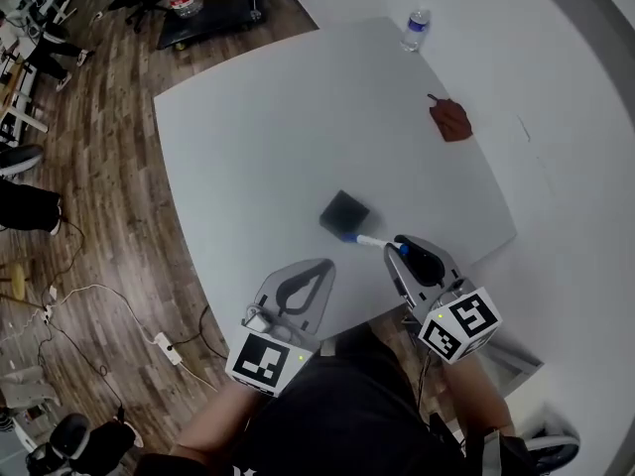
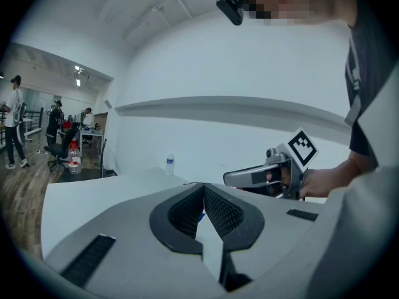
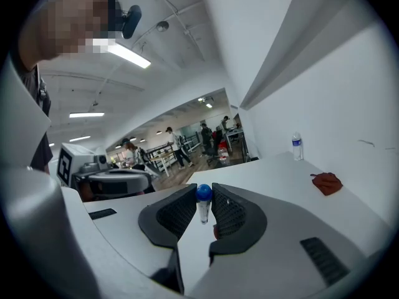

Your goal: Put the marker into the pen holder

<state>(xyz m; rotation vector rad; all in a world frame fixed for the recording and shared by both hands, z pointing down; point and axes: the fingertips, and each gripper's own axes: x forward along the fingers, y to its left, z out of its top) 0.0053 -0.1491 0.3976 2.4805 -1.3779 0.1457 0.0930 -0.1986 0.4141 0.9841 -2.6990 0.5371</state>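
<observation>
A dark square pen holder stands on the white table, just ahead of my grippers. My right gripper is shut on the marker, a white barrel with blue ends that lies roughly level and points left toward the holder's near side. In the right gripper view the marker's blue end sits pinched between the jaws of the right gripper. My left gripper hovers over the table's near edge, left of the holder, shut on nothing; the left gripper shows its pads pressed together. The right gripper appears beside it.
A water bottle stands at the table's far corner and a reddish-brown cloth lies near the right edge. Both show in the right gripper view: the bottle and the cloth. Cables trail over the wooden floor on the left.
</observation>
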